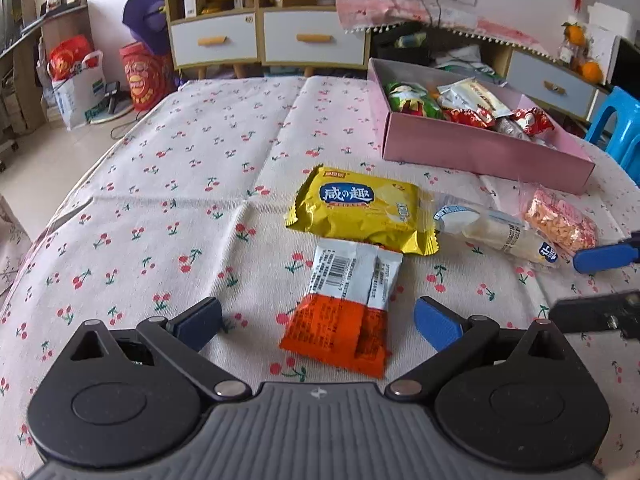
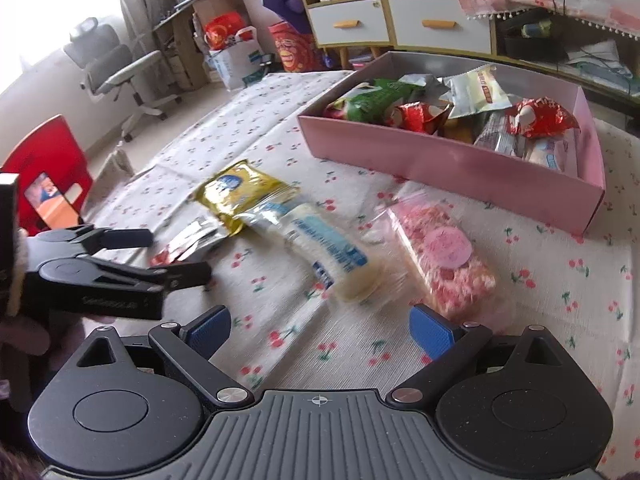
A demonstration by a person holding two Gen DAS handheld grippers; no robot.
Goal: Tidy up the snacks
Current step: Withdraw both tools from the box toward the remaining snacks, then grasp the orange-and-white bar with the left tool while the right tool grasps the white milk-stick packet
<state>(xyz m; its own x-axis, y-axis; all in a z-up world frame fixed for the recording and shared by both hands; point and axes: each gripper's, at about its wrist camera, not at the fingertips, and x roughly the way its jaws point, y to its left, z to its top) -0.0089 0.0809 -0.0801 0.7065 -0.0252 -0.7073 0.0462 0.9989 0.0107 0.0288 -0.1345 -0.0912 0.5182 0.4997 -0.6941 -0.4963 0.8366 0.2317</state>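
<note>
**A:** Judging by the box (image 1: 480, 152), how far along would you say the sorting is?

**B:** More than half done, I'd guess. The pink box sits on the cloth (image 1: 160, 184) at about two o'clock in the left wrist view, and it already holds a heap of packets: green, red and silver ones. Four snacks are left loose on the cloth.

**A:** Which four?

**B:** An orange pack (image 1: 344, 312) lies face down right in front of the left gripper (image 1: 318, 320), at twelve o'clock and close. Just beyond it, touching or slightly over its far end, is the yellow pack (image 1: 360, 212). At two o'clock from there lies a white roll (image 1: 496, 232) in clear wrap, and next to that a pink bar (image 1: 560, 220), nearest the box.

**A:** And the tongs?

**B:** Both are spread wide and empty. The left gripper's pads stand either side of the orange pack without touching it, so I'd take that as its next pick. The right gripper (image 2: 320, 328) points at the white roll and the pink bar at one o'clock; that view is smeared, so I can't say which it favours.

**A:** Anything in the way?

**B:** Not that I see. The box has room along its near side, though the pile inside is untidy.
</note>
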